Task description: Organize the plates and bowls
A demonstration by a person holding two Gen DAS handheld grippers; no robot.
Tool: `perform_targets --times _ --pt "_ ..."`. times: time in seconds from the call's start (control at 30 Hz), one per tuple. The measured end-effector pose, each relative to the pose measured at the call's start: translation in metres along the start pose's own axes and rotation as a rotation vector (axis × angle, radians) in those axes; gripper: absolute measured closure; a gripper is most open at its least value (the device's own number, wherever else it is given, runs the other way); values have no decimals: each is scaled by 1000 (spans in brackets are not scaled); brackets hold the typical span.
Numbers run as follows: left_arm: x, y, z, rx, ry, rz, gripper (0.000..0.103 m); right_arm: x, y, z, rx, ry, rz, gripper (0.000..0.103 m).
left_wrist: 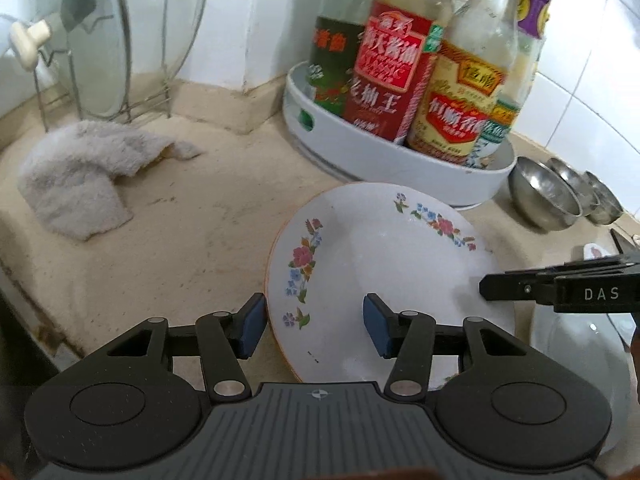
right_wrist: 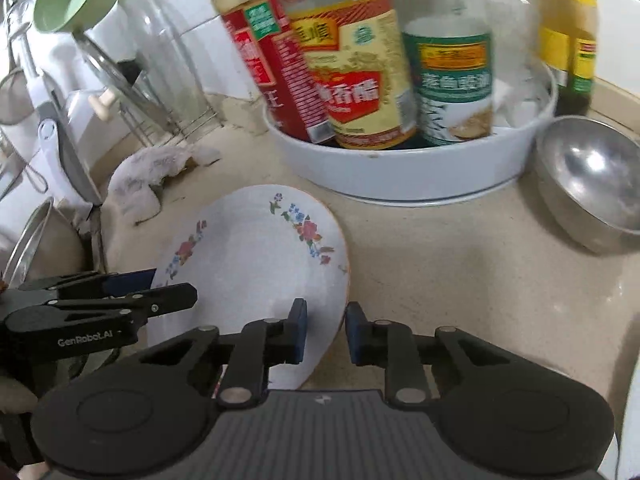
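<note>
Right wrist view: right gripper jaws straddle floral plate rim, not visibly clamped.
Left gripper: jaws apart.
Left to do: steel bowls right, unsorted.

A beige stone counter carries a floral plate near, a crumpled cloth left, a white bottle tray far and steel bowls right.

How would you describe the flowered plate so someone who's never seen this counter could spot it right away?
Find the round white tray of sauce bottles on the beige counter. Just in front of it is a white plate, with both grippers straddling its rim. Unlike the plain steel bowls nearby, it has painted flower sprigs and a thin orange edge.
</note>
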State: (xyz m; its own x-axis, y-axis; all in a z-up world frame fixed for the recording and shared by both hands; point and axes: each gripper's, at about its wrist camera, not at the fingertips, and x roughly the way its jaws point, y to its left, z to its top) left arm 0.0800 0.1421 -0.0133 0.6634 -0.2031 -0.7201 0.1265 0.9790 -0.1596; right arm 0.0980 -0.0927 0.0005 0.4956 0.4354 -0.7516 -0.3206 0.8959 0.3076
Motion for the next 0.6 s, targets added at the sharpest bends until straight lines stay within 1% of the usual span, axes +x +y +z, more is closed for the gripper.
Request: perform_targets --times 0.3,0.5,0.6 --pt "-11 -26 10 66 -49 -75 44 -44 -16 -9 87 -55 -10 82" --pt "-19 -55 6 109 -49 -117 44 -79 -27 -22 123 -85 -19 82" --pt "-21 -69 1 139 -36 -146 44 -97 -35 -32 148 -99 -35 82"
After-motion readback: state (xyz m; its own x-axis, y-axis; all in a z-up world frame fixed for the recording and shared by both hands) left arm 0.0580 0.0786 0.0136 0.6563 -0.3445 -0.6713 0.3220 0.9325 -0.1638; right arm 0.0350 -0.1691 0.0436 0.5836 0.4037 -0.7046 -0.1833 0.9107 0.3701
